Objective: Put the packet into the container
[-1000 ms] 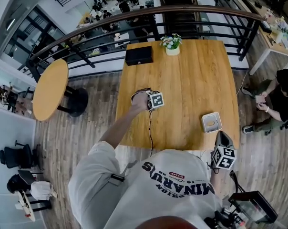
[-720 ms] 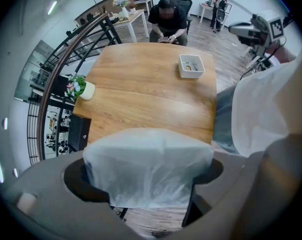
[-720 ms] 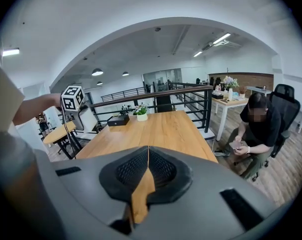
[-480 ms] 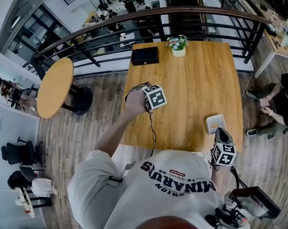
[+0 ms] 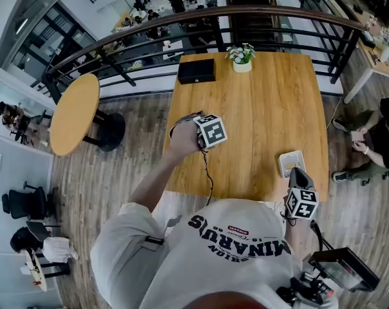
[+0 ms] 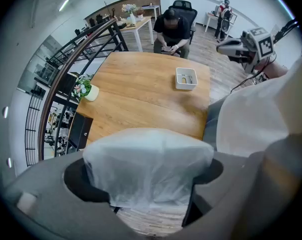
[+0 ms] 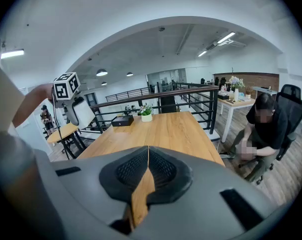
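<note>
left hand-held gripper [image 6: 143, 184] clamping packet [image 6: 148, 159], container [image 6: 186, 78] apart

Smooth wooden table [image 5: 259, 95], filmy translucent plastic packet [image 6: 148, 166], white plastic container [image 6: 186, 86]

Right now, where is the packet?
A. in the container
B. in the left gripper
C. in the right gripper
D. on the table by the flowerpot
B: the left gripper view shows the packet clamped in the left gripper, held off the table. The container sits apart on it, and the right gripper is shut on nothing.
</note>
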`<state>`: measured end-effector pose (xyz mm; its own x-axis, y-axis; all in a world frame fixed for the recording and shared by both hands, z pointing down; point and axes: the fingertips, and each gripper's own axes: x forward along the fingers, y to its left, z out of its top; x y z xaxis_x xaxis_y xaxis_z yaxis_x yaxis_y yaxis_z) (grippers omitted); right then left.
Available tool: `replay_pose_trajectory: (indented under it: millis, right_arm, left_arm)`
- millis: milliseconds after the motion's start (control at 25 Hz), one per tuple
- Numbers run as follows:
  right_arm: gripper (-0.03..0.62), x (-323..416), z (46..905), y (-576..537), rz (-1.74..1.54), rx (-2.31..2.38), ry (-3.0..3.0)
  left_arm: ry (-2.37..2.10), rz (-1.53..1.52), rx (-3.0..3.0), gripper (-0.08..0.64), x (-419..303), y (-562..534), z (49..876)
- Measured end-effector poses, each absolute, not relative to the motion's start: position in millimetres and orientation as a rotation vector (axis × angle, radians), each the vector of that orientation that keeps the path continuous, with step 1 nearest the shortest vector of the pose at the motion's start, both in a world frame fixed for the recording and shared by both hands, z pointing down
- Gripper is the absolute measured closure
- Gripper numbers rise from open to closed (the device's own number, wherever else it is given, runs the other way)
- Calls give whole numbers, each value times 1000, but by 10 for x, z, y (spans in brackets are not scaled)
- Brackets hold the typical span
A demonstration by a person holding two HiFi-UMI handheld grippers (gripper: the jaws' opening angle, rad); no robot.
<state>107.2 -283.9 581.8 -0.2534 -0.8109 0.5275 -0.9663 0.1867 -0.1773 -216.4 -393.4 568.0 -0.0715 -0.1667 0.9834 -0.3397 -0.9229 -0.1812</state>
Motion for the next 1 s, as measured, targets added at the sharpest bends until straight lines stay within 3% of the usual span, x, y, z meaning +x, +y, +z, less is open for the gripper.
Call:
replay_pose_trajectory:
  millis: [480, 720, 840, 1000]
  right_arm:
    - [581, 1317, 5879, -2614, 720, 1765, -2096]
    - [581, 1417, 5911, -2520, 731, 1803, -2073]
    - [581, 1510, 5932, -2463, 745, 1836, -2051]
    - [581, 1625, 5950, -2364, 759, 1883, -2016]
  left_arm:
    - [-422, 2243, 2189, 97, -1872, -3922, 5621]
    - [182, 2546, 2573, 97, -1334, -3691, 5512]
    - [533, 2500, 2759, 97, -935, -3412, 5485]
    - [669, 2580, 2745, 97, -722, -3384, 5577]
